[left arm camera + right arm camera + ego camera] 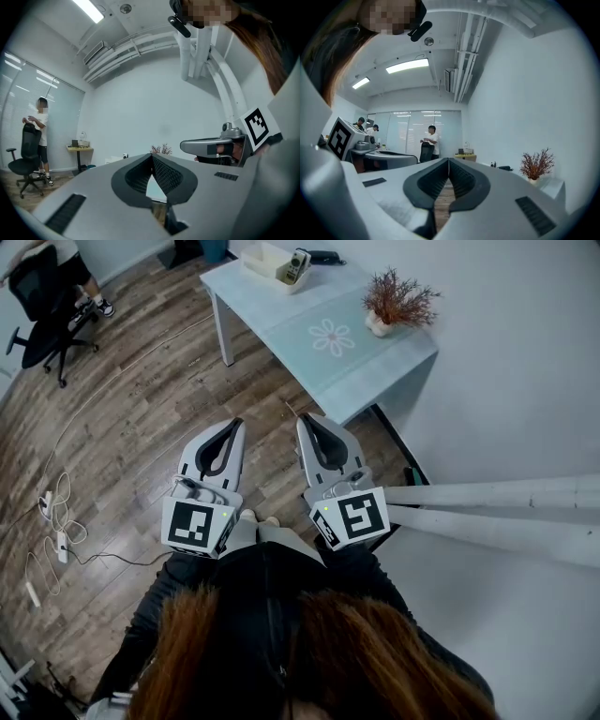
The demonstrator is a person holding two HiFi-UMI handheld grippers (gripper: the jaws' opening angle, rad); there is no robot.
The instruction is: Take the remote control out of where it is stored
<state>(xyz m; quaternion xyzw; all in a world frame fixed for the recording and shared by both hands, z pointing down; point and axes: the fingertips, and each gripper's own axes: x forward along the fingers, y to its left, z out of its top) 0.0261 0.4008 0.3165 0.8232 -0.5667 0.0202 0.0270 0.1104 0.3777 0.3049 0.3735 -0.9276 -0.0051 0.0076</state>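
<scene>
The left gripper and right gripper are level above the floor, jaws closed together and empty, well apart from the remote control, which rests in the white tray at the table's far end.

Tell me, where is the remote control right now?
In the head view, the remote control sits in a white tray at the far end of the table, top middle of the picture, left of the dried plant.
</scene>
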